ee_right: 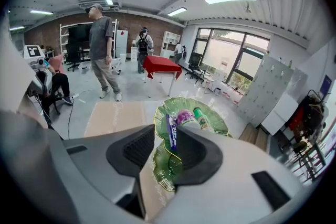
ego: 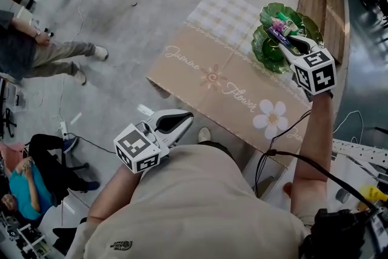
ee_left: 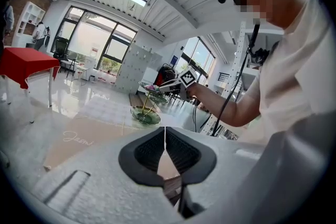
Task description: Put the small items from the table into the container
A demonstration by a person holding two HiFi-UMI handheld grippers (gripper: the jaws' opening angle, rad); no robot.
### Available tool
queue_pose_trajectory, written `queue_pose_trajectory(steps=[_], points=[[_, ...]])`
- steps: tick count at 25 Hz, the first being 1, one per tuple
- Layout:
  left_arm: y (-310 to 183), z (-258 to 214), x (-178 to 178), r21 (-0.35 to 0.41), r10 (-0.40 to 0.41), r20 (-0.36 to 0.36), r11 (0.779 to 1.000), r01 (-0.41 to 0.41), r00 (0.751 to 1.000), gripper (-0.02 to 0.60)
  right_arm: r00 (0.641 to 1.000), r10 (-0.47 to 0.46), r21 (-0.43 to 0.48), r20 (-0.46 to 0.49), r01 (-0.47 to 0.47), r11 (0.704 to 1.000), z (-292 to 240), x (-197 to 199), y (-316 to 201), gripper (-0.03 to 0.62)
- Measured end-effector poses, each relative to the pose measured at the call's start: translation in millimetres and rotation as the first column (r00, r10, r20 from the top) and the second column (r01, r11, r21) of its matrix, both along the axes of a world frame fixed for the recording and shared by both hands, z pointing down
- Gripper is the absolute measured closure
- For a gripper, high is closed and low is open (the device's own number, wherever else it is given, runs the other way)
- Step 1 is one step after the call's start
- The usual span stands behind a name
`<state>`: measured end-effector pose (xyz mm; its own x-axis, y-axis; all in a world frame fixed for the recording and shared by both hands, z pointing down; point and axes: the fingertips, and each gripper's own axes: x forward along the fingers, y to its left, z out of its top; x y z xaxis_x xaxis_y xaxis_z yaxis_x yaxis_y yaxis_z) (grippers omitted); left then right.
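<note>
Now, right tongs point(ee_right: 164, 139) apart over wavy-rimmed glossy green dish point(ee_right: 170, 105); left tongs point(ee_left: 165, 139) together, empty.

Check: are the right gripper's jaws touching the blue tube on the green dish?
Cannot tell. In the right gripper view the right gripper has its jaws apart, blue tube between: clear of one pad, overlapping the other's edge.

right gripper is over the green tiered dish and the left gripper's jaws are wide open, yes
No: the left gripper has its jaws together, not wide open, as the left gripper view shows. The right gripper is over the green tiered dish.
</note>
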<state>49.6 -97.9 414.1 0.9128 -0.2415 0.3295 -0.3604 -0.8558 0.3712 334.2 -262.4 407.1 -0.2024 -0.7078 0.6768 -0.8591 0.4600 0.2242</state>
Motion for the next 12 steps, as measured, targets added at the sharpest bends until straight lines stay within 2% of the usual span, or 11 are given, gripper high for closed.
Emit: queue_pose_trajectory(steps=[5,12], points=[[9,-4,-13,0.008,0.033,-0.011,0.999,-0.033,0.999,0.572,0.998,0.066,0.064,0.026,-0.067,0.996,-14,-7,21,0.462],[25,-13,-37,0.025,0.095,-0.035,0.995,-0.095,0.995,0.574,0.975,0.143,0.144,0.172,-0.168,0.975,-7,-51,83,0.524]])
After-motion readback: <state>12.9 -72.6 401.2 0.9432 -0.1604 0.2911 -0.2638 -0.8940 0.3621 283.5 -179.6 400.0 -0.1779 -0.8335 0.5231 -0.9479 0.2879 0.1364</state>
